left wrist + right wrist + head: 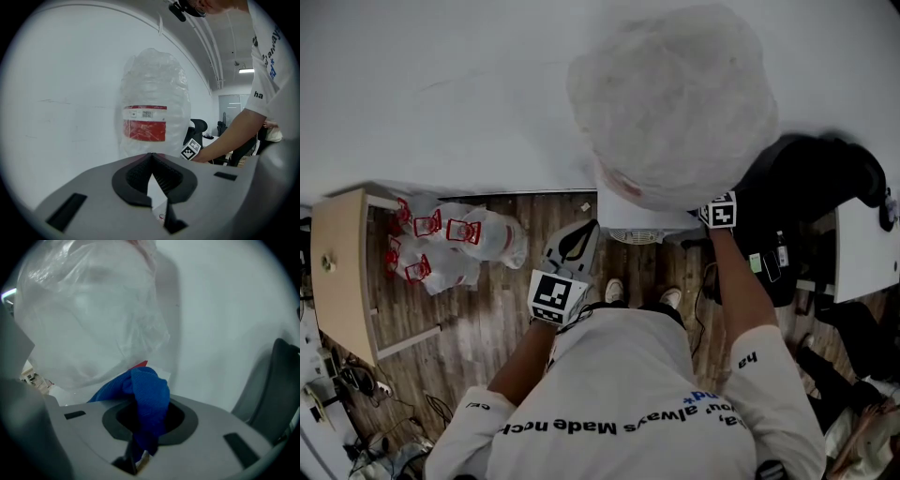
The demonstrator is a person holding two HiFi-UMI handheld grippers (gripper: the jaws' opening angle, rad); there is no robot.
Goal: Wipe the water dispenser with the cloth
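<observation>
While the right gripper (pixel 143 380) clamps the blue cloth (pixel 149 401) against the water dispenser (pixel 637 223), the left gripper (pixel 150 157) hangs at its 8 o'clock, jaws together, empty.

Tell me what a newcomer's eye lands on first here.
A huge plastic-wrapped water bottle fills the head view's centre, atop the white dispenser against the wall. The right gripper clamps a blue cloth close beside the bottle; the left gripper hangs shut and empty before it.

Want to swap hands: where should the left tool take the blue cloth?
Probably pinch the cloth at the bunched fold bulging past the jaws of the right tool, coming from its left: that wad stands free, while the tail hangs inside.
</observation>
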